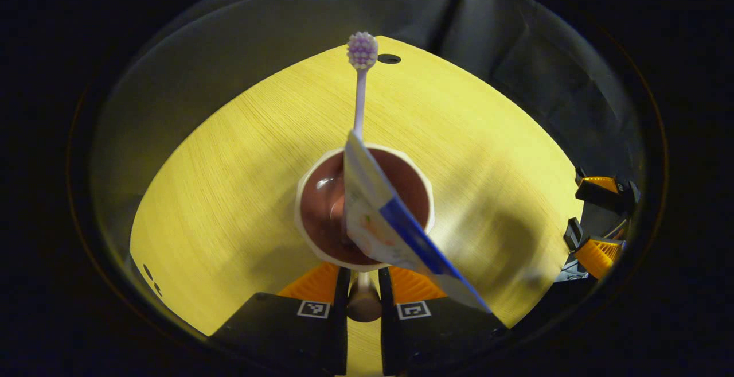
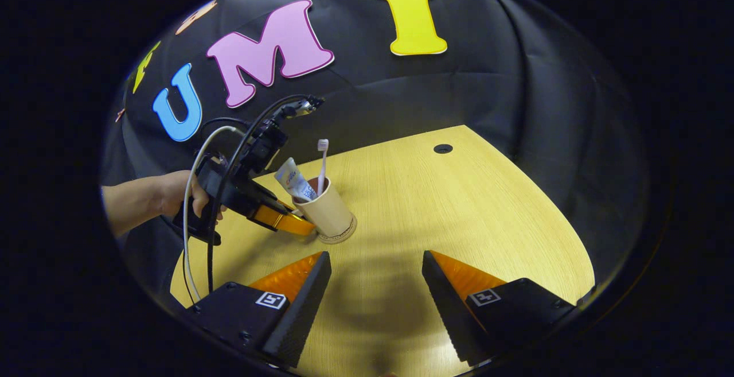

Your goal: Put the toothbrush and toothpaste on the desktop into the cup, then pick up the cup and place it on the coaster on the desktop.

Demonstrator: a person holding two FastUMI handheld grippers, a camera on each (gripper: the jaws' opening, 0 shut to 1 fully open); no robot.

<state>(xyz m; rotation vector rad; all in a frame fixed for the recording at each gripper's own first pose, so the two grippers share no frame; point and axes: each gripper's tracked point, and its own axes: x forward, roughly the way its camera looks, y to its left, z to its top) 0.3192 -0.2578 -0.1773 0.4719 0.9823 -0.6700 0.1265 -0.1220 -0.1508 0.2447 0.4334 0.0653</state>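
Note:
A beige cup [image 1: 321,210] with a brown inside stands on the yellow wooden desktop [image 1: 229,164]. A pale purple toothbrush [image 1: 359,101] rises from it, bristles up. A white and blue toothpaste tube [image 1: 390,228] leans out over its near rim. My left gripper [image 1: 363,288] is shut on a small handle-like part at the cup's near side. In the right gripper view the cup [image 2: 330,213] sits on a round coaster [image 2: 346,234], with the toothbrush [image 2: 323,162] and the toothpaste tube [image 2: 292,182] in it and the left gripper [image 2: 292,225] at its left. My right gripper [image 2: 375,285] is open over bare desktop, short of the cup.
A person's hand [image 2: 172,193] holds the left gripper, with cables looping off it. A small dark hole [image 2: 442,148] lies in the desktop near the back edge. The right gripper [image 1: 602,216] appears at the right edge of the left gripper view. Black cloth walls close the back.

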